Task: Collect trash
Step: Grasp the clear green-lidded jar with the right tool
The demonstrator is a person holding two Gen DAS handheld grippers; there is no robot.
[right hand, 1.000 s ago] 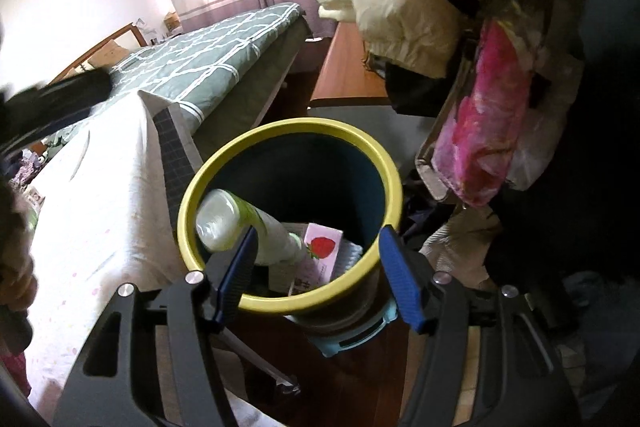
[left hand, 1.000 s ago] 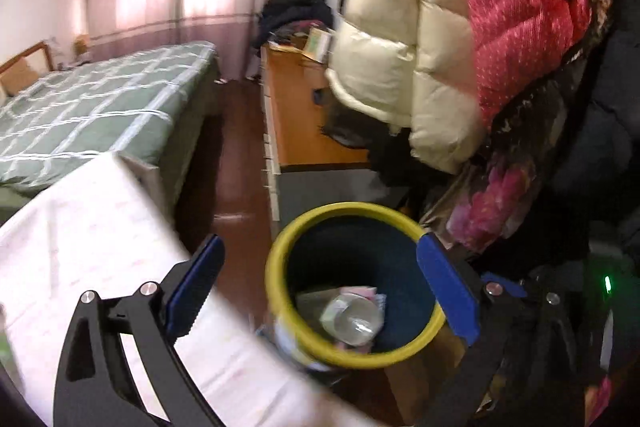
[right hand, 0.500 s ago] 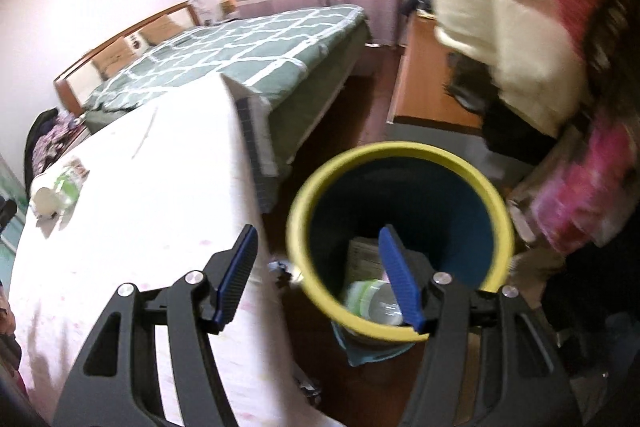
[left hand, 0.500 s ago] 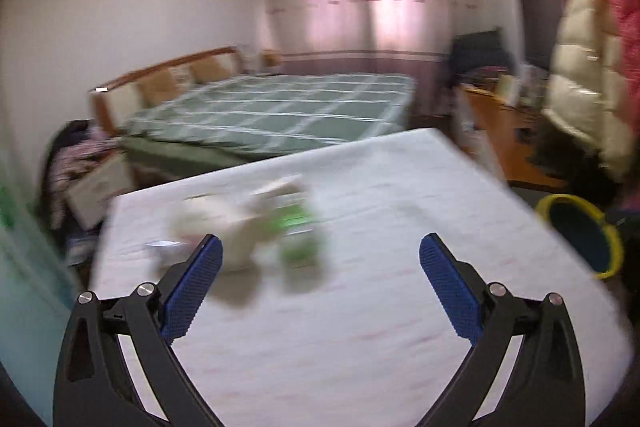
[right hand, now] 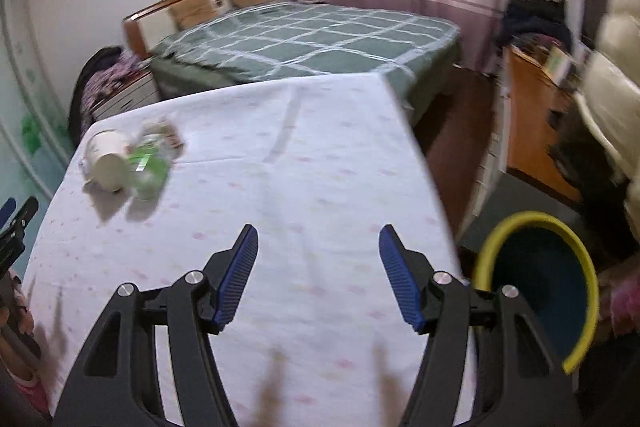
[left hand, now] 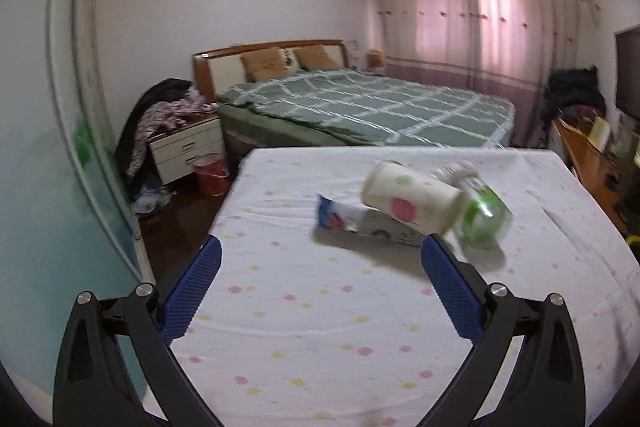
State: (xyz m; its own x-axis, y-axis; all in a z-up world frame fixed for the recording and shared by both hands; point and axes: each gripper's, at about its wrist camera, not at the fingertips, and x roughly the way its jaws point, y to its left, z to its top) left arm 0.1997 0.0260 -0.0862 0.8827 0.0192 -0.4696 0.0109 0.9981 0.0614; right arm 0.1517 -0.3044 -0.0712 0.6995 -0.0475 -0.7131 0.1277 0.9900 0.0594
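Both grippers have swung off the yellow-rimmed bin (right hand: 536, 291) and back over the table (left hand: 320, 327); the left gripper (left hand: 320, 291) has just been opening, jaws wide and empty, the right gripper (right hand: 318, 275) part open, empty too. Remaining trash sits ahead: paper cup (left hand: 412, 201) propped on a flat wrapper (left hand: 360, 223), touching a green-labelled bottle (left hand: 482, 213). Risk: nudge that leaning cup and everything could roll toward the edge

White tablecloth (left hand: 320, 327) with pastel dots, white cup (left hand: 412, 197) with red and green spots, yellow-rimmed blue bin (right hand: 536, 291).
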